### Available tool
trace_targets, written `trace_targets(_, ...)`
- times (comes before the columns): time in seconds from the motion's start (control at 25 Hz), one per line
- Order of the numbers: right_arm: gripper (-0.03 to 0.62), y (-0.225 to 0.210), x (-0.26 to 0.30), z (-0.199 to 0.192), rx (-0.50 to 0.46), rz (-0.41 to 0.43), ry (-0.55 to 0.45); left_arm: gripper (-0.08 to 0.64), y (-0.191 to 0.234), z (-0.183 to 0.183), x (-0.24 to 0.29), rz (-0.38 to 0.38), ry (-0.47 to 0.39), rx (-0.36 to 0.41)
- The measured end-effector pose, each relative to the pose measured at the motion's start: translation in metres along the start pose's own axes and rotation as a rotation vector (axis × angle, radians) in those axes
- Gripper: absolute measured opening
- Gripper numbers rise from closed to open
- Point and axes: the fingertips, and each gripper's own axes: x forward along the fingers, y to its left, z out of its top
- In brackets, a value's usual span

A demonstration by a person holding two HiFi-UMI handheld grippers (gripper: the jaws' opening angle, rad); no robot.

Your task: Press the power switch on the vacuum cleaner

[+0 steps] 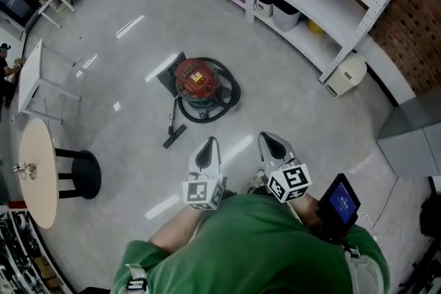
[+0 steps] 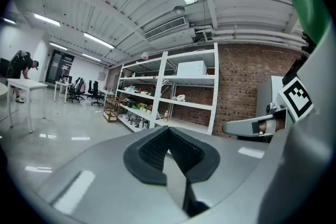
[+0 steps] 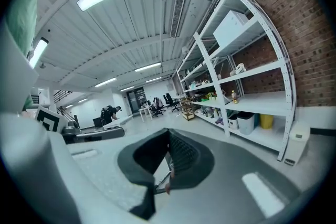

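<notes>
Both grippers are empty, each with its fingers pressed together to a blunt tip. The left gripper [image 1: 208, 144] and the right gripper [image 1: 271, 140] sit low in the middle of the head view, close to the person's green shirt [image 1: 255, 244]. The vacuum cleaner [image 1: 195, 79] stands on the floor above them in the frame, well apart. Its dark hose [image 1: 231, 94] is looped around it, and the floor nozzle [image 1: 173, 135] lies between it and the grippers. The power switch is probably on the red lid, but it is too small to pick out.

Some risks, as I judge them:
- A foot may catch the nozzle or hose on the approach.
- A push beside the switch may only roll the canister away.
- Both gripper views face the shelves [image 3: 252, 99], so aiming depends on the head view.
</notes>
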Motion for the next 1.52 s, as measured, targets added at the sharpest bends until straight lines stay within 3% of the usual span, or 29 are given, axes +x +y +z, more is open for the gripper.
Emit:
trace_targets(0.6,0.002,-0.034,0.067,0.012,-0.013,0.063,0.052,0.006,0.025,-0.002,0.056,0.104,0.03,-0.023)
trace_targets(1.04,0.002,-0.02,0.166,0.032,-0.075,0.101,0.085,0.006,0.107,0.013,0.11,0.151,0.004,-0.072)
trace_targets(1.52,0.002,0.025,0.25,0.03,-0.143,0.21,0.122,0.005,0.186,0.013,0.108,0.275,-0.027,-0.122)
